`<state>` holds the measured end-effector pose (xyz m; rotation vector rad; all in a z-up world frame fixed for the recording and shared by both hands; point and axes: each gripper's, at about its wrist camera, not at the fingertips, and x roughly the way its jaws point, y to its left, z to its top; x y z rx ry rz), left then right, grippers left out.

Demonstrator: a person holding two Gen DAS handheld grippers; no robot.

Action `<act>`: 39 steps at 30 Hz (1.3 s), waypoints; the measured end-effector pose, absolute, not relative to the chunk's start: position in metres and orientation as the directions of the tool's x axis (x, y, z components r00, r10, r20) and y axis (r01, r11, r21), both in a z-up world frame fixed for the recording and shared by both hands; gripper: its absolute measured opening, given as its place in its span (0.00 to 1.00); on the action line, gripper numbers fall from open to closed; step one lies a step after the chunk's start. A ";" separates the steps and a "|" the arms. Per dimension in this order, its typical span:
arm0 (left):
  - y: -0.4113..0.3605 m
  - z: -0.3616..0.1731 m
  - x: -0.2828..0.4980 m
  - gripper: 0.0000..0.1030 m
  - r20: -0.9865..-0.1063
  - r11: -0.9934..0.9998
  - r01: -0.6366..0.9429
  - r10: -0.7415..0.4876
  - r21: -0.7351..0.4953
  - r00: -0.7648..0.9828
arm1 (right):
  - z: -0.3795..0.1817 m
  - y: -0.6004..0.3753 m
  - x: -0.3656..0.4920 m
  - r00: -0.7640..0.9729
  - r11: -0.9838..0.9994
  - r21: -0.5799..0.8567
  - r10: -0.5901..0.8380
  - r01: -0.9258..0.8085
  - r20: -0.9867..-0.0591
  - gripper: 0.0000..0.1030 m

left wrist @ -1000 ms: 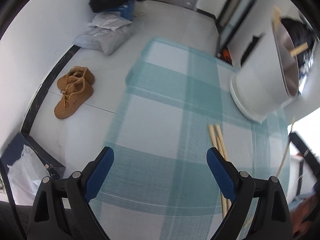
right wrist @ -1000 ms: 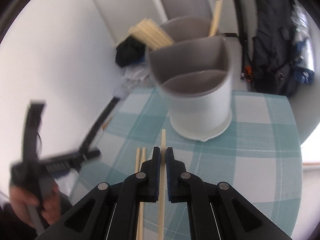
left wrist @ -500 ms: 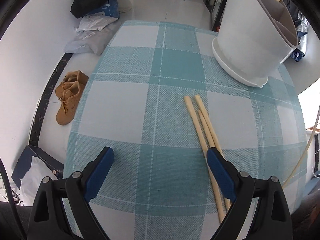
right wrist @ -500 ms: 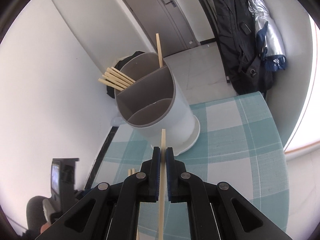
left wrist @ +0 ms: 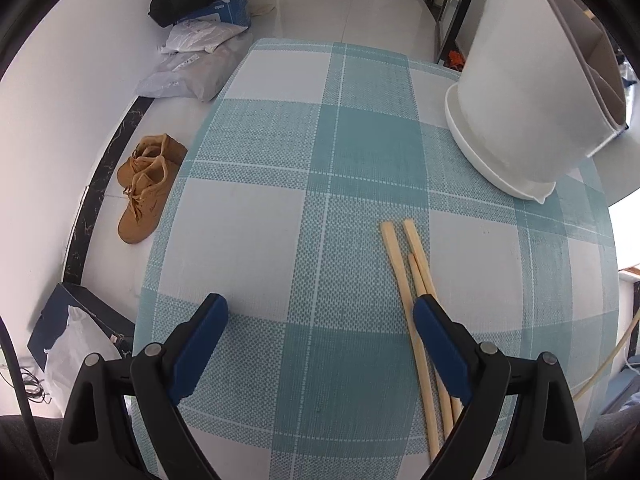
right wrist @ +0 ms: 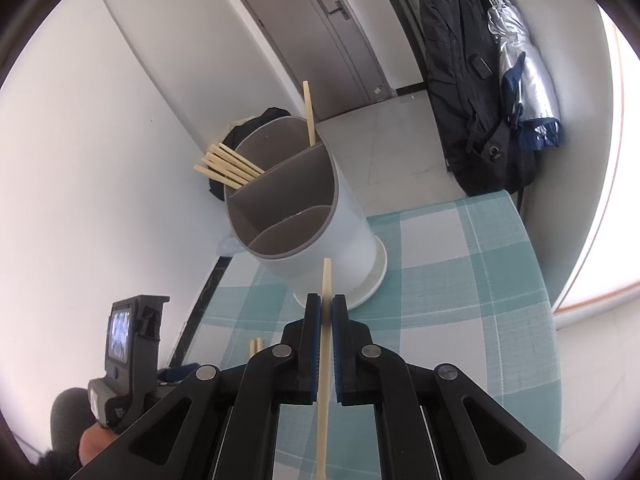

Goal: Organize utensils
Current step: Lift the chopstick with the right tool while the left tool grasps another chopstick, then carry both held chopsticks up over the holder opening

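My right gripper (right wrist: 327, 309) is shut on a pale wooden chopstick (right wrist: 326, 280), which pokes out past the pads toward the white utensil holder (right wrist: 320, 236). The holder has grey dividers; several chopsticks (right wrist: 228, 166) lean out of its far left compartment and one (right wrist: 309, 112) stands in the far compartment. My left gripper (left wrist: 320, 316) is open, pointing down over the checked cloth, with three chopsticks (left wrist: 412, 280) lying at its right finger (left wrist: 436, 340). The holder (left wrist: 524, 92) stands at the upper right of that view. The left gripper's body (right wrist: 128, 360) shows at the lower left of the right wrist view.
The round table wears a teal and white checked cloth (left wrist: 304, 184). On the floor lie tan boots (left wrist: 146, 188), grey bags (left wrist: 192, 68) and a dark box (left wrist: 76, 328). A black coat (right wrist: 468, 80) and a silver umbrella (right wrist: 524, 68) hang by the door.
The left gripper has swung over the table and settled with the three chopsticks by its right finger. The right gripper has pulled back and up from the holder, still holding its chopstick.
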<state>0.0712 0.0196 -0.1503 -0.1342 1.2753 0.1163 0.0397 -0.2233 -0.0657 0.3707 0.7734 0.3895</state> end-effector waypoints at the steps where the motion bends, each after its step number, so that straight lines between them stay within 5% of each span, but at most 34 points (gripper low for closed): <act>1: 0.019 -0.151 0.072 0.89 -0.959 0.986 -0.163 0.023 -0.024 0.283 | -0.067 -0.224 0.040 0.649 0.863 0.464 0.471 -0.199 -0.597 0.04; 10: 0.024 -0.151 0.084 0.83 -0.956 0.980 -0.200 0.059 0.001 0.286 | -0.067 -0.227 0.041 0.652 0.857 0.477 0.476 -0.194 -0.590 0.04; 18: 0.011 -0.143 0.088 0.07 -0.950 0.989 -0.145 0.038 -0.008 0.311 | -0.066 -0.230 0.042 0.643 0.848 0.493 0.490 -0.195 -0.589 0.05; 28: 0.010 -0.125 0.084 0.02 -0.921 0.991 -0.125 -0.002 -0.055 0.390 | -0.062 -0.225 0.035 0.654 0.854 0.480 0.482 -0.201 -0.583 0.04; 39: -0.005 -0.053 0.051 0.02 -0.775 0.987 -0.004 -0.123 -0.161 0.620 | -0.041 -0.211 0.007 0.700 0.868 0.408 0.477 -0.282 -0.531 0.04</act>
